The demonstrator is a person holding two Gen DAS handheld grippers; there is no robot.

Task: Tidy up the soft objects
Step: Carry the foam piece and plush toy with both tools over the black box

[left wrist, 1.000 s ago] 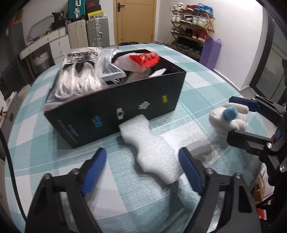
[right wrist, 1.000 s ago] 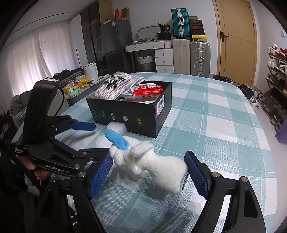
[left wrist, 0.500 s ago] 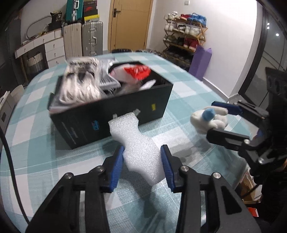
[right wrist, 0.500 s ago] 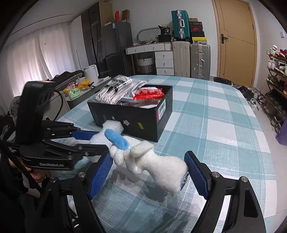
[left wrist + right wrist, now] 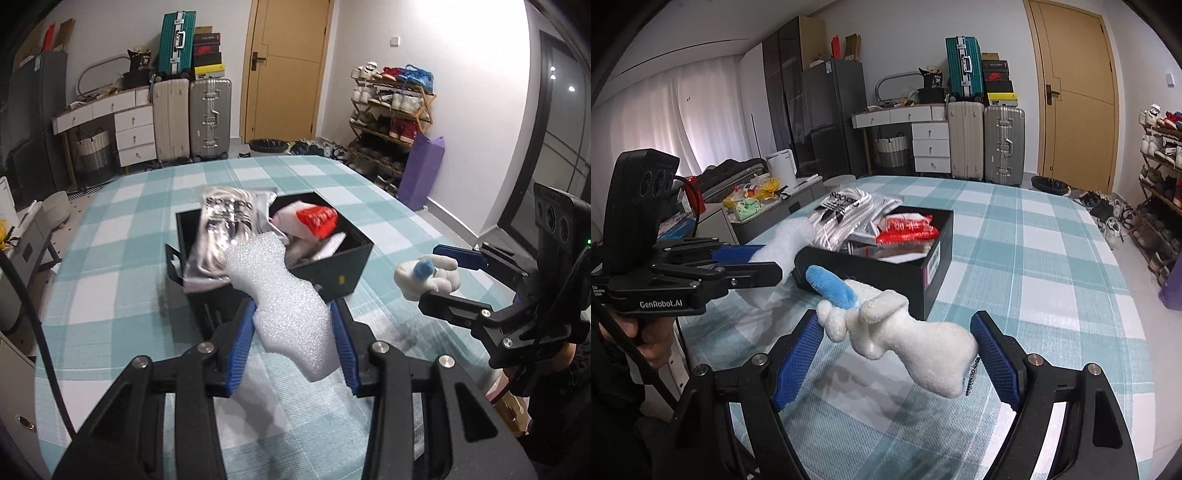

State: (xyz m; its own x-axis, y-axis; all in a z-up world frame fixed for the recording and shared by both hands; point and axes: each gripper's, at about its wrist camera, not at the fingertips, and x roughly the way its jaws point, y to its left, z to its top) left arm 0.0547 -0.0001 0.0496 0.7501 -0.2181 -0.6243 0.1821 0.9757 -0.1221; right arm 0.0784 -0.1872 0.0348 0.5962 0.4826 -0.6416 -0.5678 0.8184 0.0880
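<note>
My left gripper (image 5: pixel 293 341) is shut on a white foam piece (image 5: pixel 284 306) and holds it in the air just in front of the black box (image 5: pixel 332 271). The foam also shows in the right wrist view (image 5: pixel 783 247). My right gripper (image 5: pixel 897 360) is shut on a white plush toy (image 5: pixel 916 343) with a blue tip (image 5: pixel 831 288), held above the table to the right of the box (image 5: pixel 886 273). The plush also shows in the left wrist view (image 5: pixel 424 277). The box holds a silver packet (image 5: pixel 221 229) and a red and white packet (image 5: pixel 314 219).
The table has a teal and white checked cloth (image 5: pixel 1034 258). Suitcases (image 5: pixel 192 114), a drawer unit, a door and a shoe rack (image 5: pixel 391 118) stand beyond the table. A purple bag (image 5: pixel 421 173) leans by the wall. A low cabinet with clutter (image 5: pixel 753 199) stands at the table's left.
My left gripper closed on the foam piece and lifted it off the table towards the box. The right gripper kept its hold on the plush and rose slightly.
</note>
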